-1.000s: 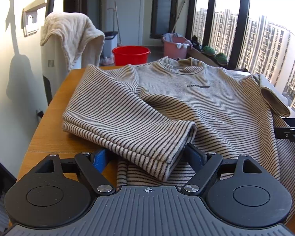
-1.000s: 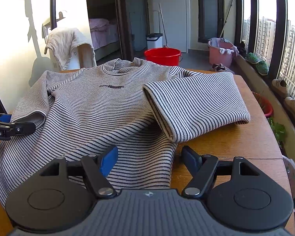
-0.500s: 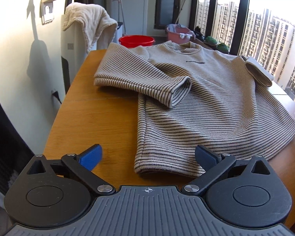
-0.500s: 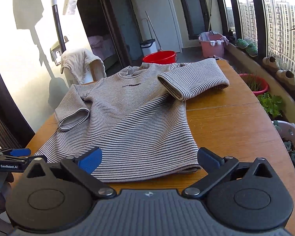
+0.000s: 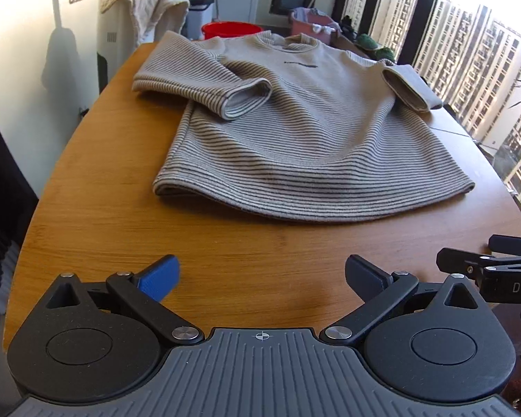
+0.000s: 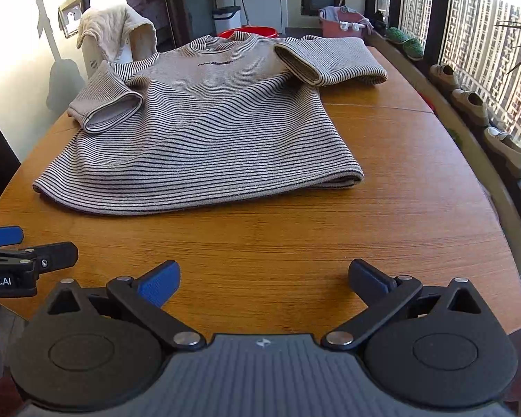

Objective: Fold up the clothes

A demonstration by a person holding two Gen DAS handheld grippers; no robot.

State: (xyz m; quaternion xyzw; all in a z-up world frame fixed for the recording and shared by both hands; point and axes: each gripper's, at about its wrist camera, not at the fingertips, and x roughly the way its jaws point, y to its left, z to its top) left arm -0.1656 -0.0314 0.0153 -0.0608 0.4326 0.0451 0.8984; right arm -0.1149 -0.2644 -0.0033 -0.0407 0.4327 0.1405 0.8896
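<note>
Both my tongs have pulled back from the shirt since a second ago; then they sat right at the sleeves, now they hover over bare wood near the counter's front edge. My left tongs (image 5: pixel 260 274) are spread wide, holding nothing. My right tongs (image 6: pixel 262 278) are spread wide too, nothing between the fingers. Right tongs also show at the right edge of the left view, left tongs at the left edge of the right view, side by side.

Beige short-sleeved knit shirt with thin dark stripes (image 5: pixel 305 128) lies flat, front up, on the round-edged orange-brown wooden counter (image 6: pixel 295 243), collar away from me, hem towards me, well apart from both tongs. Both sleeves are folded inward onto the body: left sleeve (image 5: pixel 212 83), right sleeve (image 6: pixel 330 60). Small dark print sits on the chest.

Behind the counter: red plastic bucket (image 5: pixel 231 29), cream towel draped over a white unit (image 6: pixel 114 27), pink laundry basket (image 6: pixel 340 22).
</note>
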